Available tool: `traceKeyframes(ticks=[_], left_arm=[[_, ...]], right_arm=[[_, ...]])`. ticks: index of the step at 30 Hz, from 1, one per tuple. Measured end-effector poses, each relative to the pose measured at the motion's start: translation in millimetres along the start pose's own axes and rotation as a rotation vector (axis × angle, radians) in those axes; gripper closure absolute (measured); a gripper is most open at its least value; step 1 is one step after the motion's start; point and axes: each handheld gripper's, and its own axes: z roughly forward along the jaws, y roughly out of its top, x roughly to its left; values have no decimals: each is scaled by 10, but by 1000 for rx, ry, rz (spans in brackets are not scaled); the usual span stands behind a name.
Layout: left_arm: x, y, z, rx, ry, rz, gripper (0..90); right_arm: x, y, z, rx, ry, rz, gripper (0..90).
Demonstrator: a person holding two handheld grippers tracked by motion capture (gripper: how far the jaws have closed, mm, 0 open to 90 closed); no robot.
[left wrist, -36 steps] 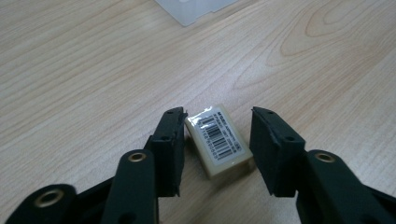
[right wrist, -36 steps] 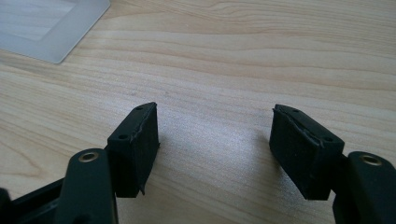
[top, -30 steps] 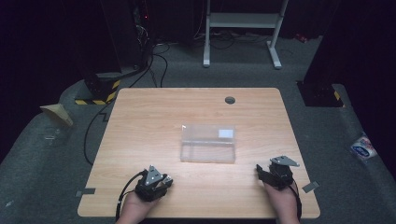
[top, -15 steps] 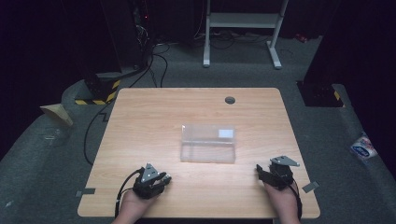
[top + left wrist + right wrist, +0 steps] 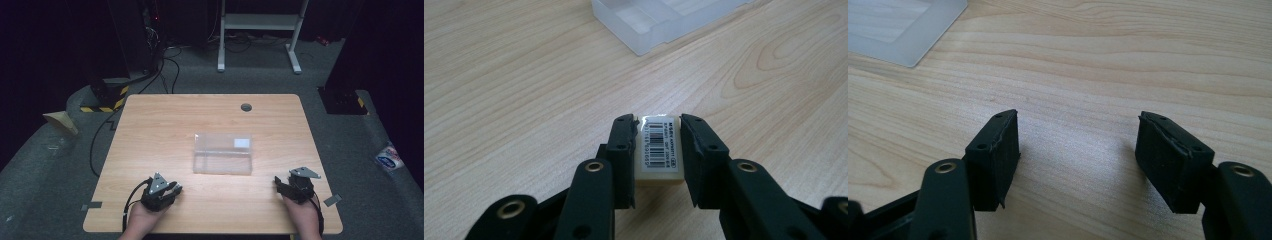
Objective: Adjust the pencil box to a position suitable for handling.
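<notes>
Left gripper (image 5: 659, 145), lower centre of frame: jaws clamped on small cream block with barcode label (image 5: 658, 150). Keep squeeze level; carry toward clear plastic compartment box (image 5: 659, 20), upper centre. Right gripper (image 5: 1078, 150): wide apart, holding nothing.

Ahead of the left gripper (image 5: 657, 145), the clear plastic compartment box (image 5: 659, 20) is cropped; the small cream barcoded block (image 5: 659, 150) carries illegible print.

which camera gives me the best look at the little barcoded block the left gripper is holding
The left gripper view: the cream block sits close up between the left gripper's fingers, its barcode label facing the camera. In the high view the left gripper is small and the block can't be made out. The right gripper view looks at bare table.
</notes>
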Motion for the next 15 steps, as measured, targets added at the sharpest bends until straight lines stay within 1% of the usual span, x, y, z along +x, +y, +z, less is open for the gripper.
traceKeyframes(ticks=[2,3,6,8,11,12,13,14,15], left_arm=[[2,26,6,-6,1,7,678],[-2,39,13,-8,-2,1,678],[-12,83,29,-10,8,19,678],[-16,109,29,-20,20,22,678],[2,144,22,-31,20,-6,678],[0,160,20,-32,24,-9,678],[4,176,14,-34,32,-2,678],[-2,191,7,-38,35,-12,678],[-2,209,-3,-43,38,-14,678]], right_arm=[[3,-1,-3,2,2,4,335],[3,-2,-4,2,2,3,335],[3,-1,-4,2,3,3,334],[0,0,-1,1,8,-4,332],[1,4,4,2,13,-9,326],[-2,6,5,2,16,-12,324],[-3,7,7,2,18,-13,323],[-3,8,8,2,18,-14,321],[-2,9,8,5,19,-15,318]])
